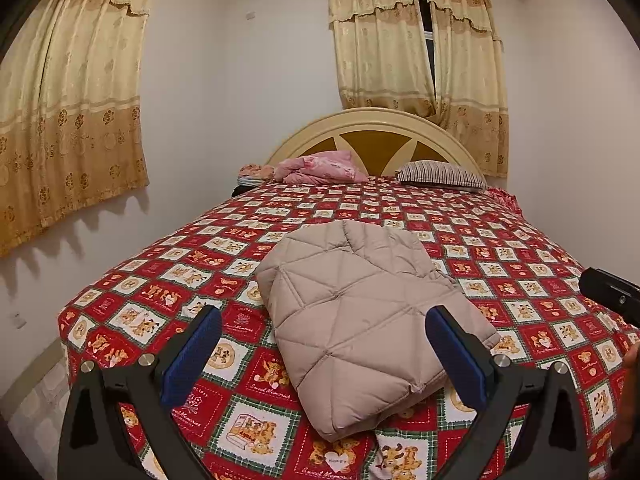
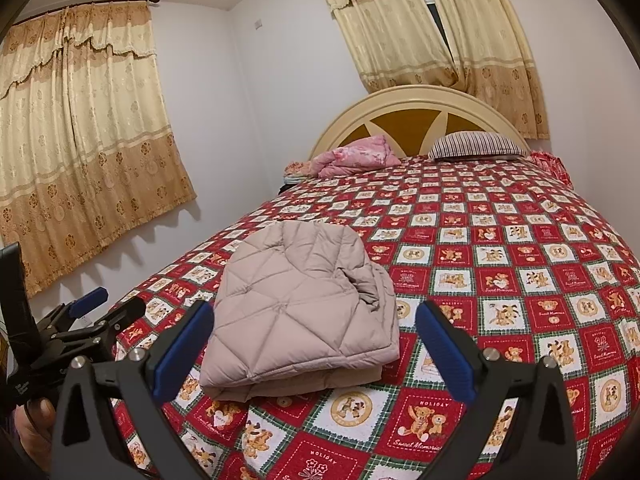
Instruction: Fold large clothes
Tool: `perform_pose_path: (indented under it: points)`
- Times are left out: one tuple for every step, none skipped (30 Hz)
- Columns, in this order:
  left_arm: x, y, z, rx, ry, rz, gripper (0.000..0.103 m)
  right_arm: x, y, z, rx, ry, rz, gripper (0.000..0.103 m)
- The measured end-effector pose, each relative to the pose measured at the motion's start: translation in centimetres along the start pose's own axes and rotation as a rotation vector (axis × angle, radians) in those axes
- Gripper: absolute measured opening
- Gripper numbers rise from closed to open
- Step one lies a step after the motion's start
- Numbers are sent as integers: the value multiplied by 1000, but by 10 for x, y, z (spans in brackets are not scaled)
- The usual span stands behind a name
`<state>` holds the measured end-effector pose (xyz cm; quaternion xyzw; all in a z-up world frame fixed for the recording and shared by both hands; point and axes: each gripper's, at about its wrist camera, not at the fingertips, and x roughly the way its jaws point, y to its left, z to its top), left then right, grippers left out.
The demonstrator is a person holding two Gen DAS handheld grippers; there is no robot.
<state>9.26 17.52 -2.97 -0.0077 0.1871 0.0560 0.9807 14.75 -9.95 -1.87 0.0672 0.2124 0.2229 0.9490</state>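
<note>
Both tools are spread wide and nothing is held. The left tool (image 1: 323, 344) is raised above the near edge of the bed (image 1: 520, 280), its blue pads (image 1: 192, 356) set apart on either side of the folded bundle as framed in the left wrist view; no contact with fabric is seen. The right tool (image 2: 314, 342) is likewise released and empty, poised over the near edge, and its pads (image 2: 446, 350) touch nothing.

The quilted jacket (image 2: 296, 316) is laid on the bedspread near the near left corner of the bed, folded into a compact block with loose layers gathered along its right side.

The following risks are judged from this position. The padding is puffy, so the block may spring open if it is left unpressed. If only the top layer is pinched, the fold may be peeled apart when lifted. The bundle lies close to the near edge, so a push toward that edge could slide it off. The loose layers on the right side may be snagged by a pad during an approach.
</note>
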Motion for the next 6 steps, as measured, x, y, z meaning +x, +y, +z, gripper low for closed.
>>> perform_pose_path:
  points:
    - [0,-1,-1,7,-3,-6,102,-1,0,-1,1,1,0,103]
    - [0,-3,-2,19,-8,3,102,-1,0,-1,0,2,0,103]
    - [0,-5,-3,27,-15,14,102,-1,1,-1,-1,3,-1,103]
    - [0,-6,-3,32,-20,14,102,-1,0,-2,0,3,-3,103]
    - [1,-7,-4,31,-16,9,102,-1,-1,-2,0,4,-2,103]
    - [2,-7,-4,28,-12,-3,102,-1,-1,-2,0,3,-3,103]
